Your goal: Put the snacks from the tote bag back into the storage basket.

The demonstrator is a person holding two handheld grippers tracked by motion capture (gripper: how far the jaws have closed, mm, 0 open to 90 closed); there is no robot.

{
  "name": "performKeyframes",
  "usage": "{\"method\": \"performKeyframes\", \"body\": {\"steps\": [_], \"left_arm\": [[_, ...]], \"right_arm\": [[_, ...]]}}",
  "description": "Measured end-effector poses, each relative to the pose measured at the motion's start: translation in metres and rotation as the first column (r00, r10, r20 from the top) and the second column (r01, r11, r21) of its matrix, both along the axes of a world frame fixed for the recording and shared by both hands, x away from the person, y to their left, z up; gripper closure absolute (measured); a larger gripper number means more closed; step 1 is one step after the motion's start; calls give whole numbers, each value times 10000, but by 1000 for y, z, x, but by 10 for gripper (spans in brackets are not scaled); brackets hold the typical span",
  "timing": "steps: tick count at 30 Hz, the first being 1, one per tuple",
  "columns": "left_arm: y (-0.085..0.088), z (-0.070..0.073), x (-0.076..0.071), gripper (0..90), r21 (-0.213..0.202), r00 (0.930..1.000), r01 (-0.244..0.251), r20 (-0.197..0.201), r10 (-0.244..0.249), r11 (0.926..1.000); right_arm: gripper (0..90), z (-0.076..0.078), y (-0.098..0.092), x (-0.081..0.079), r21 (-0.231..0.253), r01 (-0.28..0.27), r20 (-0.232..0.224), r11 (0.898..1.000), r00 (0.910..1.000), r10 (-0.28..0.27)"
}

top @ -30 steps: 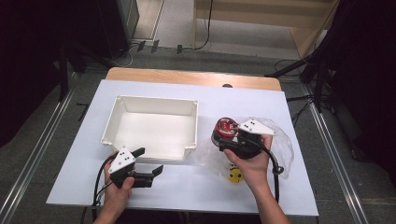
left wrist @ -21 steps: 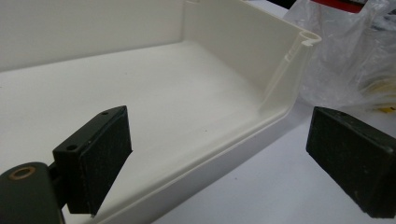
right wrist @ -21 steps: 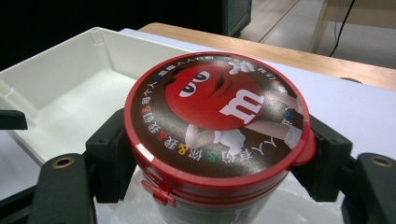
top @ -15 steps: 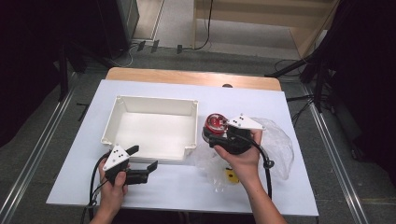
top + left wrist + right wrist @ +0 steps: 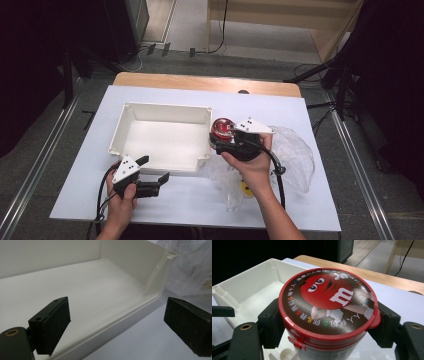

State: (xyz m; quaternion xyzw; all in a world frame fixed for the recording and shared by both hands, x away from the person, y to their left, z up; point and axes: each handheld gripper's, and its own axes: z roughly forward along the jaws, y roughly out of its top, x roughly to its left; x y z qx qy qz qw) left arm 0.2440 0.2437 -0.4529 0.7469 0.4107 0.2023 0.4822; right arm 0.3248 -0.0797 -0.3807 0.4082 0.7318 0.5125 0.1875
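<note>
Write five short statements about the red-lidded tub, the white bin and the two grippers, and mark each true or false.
1. The right gripper is clamped on the red-lidded tub. True.
2. The tub already sits on the floor of the white bin. False: it is held in the air at the bin's right rim.
3. The left gripper holds the bin's wall tight. False: its jaws stand wide open, with the bin's near corner between them and untouched.
4. A crumpled clear plastic bag lies on the table right of the bin. True.
5. The tub's lid is off. False: the red lid is closed on top.
</note>
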Motion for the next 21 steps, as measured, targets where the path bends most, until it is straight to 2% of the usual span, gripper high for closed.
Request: {"method": "performKeyframes", "body": {"steps": [21], "left_arm": [[1,0,0,70,43,10000,7,-2,-7,10000]], "right_arm": [[260,2,22,3,141,-513,-54,9986,9987,514]]}}
